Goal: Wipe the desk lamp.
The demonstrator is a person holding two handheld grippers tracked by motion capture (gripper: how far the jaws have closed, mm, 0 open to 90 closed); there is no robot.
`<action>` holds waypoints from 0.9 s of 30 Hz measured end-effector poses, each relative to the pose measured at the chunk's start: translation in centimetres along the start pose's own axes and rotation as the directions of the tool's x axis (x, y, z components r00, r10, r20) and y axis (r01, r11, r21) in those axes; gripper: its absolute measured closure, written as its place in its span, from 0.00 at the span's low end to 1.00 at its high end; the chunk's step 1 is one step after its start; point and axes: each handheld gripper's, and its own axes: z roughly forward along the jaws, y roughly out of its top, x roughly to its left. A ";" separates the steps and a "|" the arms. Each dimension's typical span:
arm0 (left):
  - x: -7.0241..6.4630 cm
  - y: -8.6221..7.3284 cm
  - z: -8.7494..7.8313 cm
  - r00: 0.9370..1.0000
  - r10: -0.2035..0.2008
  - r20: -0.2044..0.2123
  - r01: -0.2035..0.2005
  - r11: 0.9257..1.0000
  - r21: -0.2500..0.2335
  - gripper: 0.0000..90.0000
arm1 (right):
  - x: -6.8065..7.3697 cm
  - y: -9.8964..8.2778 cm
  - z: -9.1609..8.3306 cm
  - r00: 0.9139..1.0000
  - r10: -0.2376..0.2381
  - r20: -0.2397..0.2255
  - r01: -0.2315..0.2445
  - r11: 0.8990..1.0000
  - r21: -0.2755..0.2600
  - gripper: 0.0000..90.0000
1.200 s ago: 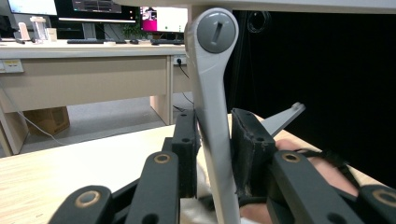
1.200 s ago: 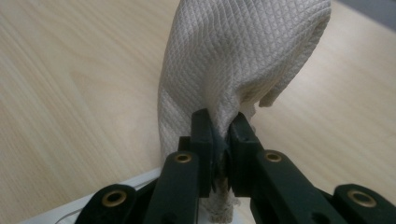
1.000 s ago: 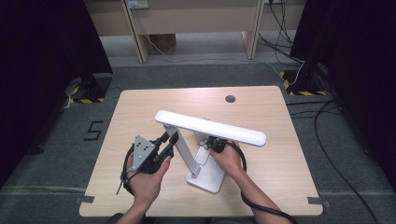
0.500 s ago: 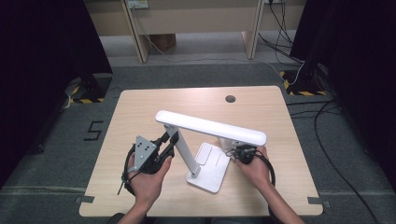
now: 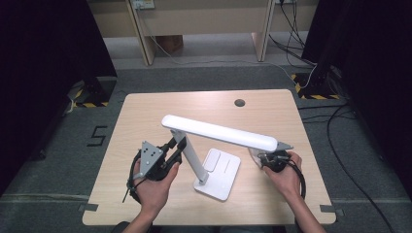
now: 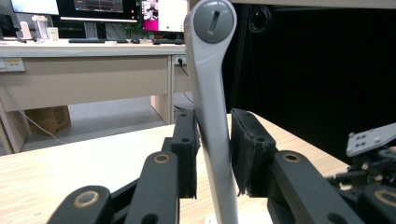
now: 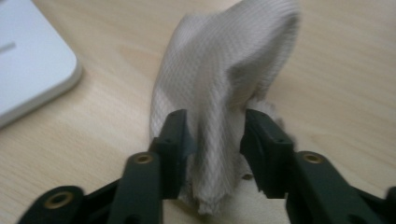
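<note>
Both tools (image 5: 171, 148) (image 5: 265, 158) work near the table's (image 5: 145, 111) front edge.

right tool (image 5: 272, 160) | moved right off lamp base (image 5: 219, 170) | jaws opening, cloth (image 7: 224, 93) between

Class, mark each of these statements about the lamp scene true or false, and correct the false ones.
1. The left tool clamps the lamp's upright arm. True.
2. A cloth stands between the right tool's jaws. True.
3. The lamp lies flat on its side. False: it stands on its base, head level above the table.
4. The cloth is dark blue. False: it is pale grey-white.
5. The right tool holds the lamp's base. False: it is at the cloth, beside the base; its jaws have just been opening.
</note>
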 end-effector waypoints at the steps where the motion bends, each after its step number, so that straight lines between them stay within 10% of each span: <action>1: 0.0 0.0 0.0 1.000 0.000 0.001 0.000 1.000 0.002 0.78 | 0.2 0.2 -0.5 1.000 -0.001 0.019 0.001 1.000 -0.030 0.58; 6: 0.0 -0.1 0.1 1.000 -0.003 0.006 0.003 1.000 0.004 0.78 | 2.2 0.8 -3.6 0.996 -0.053 0.066 0.063 0.985 -0.163 0.55; 9: 0.1 -0.2 0.2 1.000 -0.009 0.009 0.009 1.000 0.009 0.79 | 4.7 0.2 -4.1 0.992 -0.105 -0.065 0.094 0.984 -0.149 0.64; 13: 0.1 -0.2 0.1 1.000 -0.013 0.009 0.013 1.000 0.011 0.79 | 7.4 -1.0 -2.7 0.956 -0.138 -0.258 0.130 0.990 -0.047 0.87; 18: 0.2 -0.4 0.1 1.000 -0.017 0.021 0.016 1.000 0.018 0.79 | 8.5 -1.5 -1.0 0.944 -0.142 -0.298 0.151 0.989 0.006 0.98; 27: 0.5 -1.0 -0.2 0.999 -0.032 0.039 0.031 0.999 0.028 0.79 | 8.6 -0.4 0.0 0.949 -0.149 -0.279 0.157 0.987 0.009 0.99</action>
